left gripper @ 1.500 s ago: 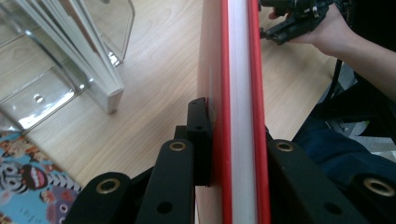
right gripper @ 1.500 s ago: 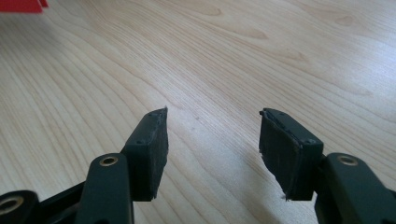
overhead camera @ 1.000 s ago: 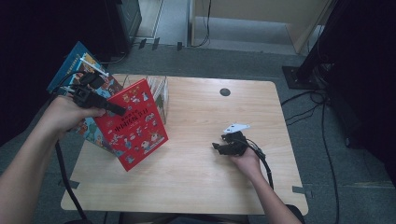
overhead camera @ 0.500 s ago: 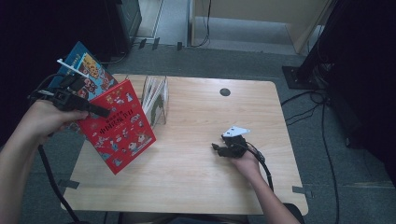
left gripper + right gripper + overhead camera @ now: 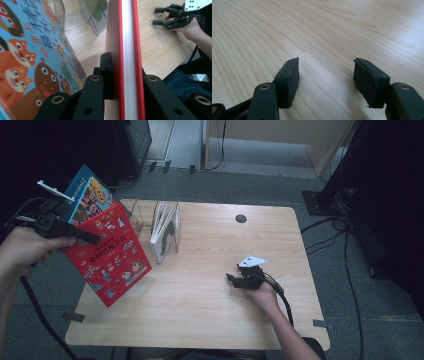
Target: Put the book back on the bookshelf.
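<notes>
We see the left claw pinching a red book, a thin hardcover with cartoon figures and white lettering on its cover and white page edges between red boards. It hangs tilted over the table's near left edge, beside a blue picture book with cartoon animals. Just right of it, a clear plastic stand holds one upright book with a green leaf on its cover. The right claw rests spread on the table, its jaws just opening, nothing between them.
</notes>
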Motion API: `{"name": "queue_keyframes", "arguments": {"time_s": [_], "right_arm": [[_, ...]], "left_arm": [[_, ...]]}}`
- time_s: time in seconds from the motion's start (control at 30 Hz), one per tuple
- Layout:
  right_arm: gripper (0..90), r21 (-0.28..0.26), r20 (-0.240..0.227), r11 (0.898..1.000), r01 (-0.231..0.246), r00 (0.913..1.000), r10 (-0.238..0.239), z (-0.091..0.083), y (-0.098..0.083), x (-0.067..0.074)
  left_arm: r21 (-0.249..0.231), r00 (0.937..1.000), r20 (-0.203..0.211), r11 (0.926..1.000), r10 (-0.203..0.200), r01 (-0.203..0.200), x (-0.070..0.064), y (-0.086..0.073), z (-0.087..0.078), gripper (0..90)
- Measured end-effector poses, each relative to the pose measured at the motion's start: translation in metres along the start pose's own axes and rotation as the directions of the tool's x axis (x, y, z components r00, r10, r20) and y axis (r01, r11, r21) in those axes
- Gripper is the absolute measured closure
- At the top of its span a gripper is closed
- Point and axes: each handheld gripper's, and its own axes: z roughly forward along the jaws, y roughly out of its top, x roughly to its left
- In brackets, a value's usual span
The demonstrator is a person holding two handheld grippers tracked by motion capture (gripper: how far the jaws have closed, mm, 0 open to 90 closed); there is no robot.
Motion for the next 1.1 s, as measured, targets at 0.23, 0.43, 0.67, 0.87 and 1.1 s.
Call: {"name": "queue_keyframes", "arguments": {"time_s": [0.23, 0.43, 0.67, 0.87, 1.1], "right_arm": [[37.3, 0.0, 0.0, 1.0, 0.001, 1.0, -0.001, 0.0, 0.0, 0.0], [37.3, 0.0, 0.0, 1.0, 0.001, 1.0, -0.001, 0.0, 0.0, 0.0], [37.3, 0.0, -0.001, 1.0, 0.001, 1.0, -0.001, 0.0, 0.0, 0.0], [37.3, -0.001, 0.0, 1.0, 0.001, 1.0, -0.001, 0.001, 0.0, 0.0], [37.3, -0.001, 0.0, 1.0, 0.001, 1.0, -0.001, 0.001, 0.0, 0.0]], "left_arm": [[-0.02, 0.999, -0.027, 0.9992, -0.036, 0.035, 0.009, 0.012, 0.003, 79.9], [-0.036, 0.9971, -0.048, 0.9977, -0.059, 0.057, 0.011, 0.026, 0.006, 79.9], [-0.026, 0.9948, -0.09, 0.9987, -0.047, 0.045, 0.013, 0.043, 0.014, 79.8], [-0.033, 0.9923, -0.1, 0.997, -0.073, 0.07, 0.02, 0.053, 0.023, 79.9], [-0.05, 0.989, -0.118, 0.9953, -0.089, 0.083, 0.025, 0.061, 0.032, 79.9]]}}
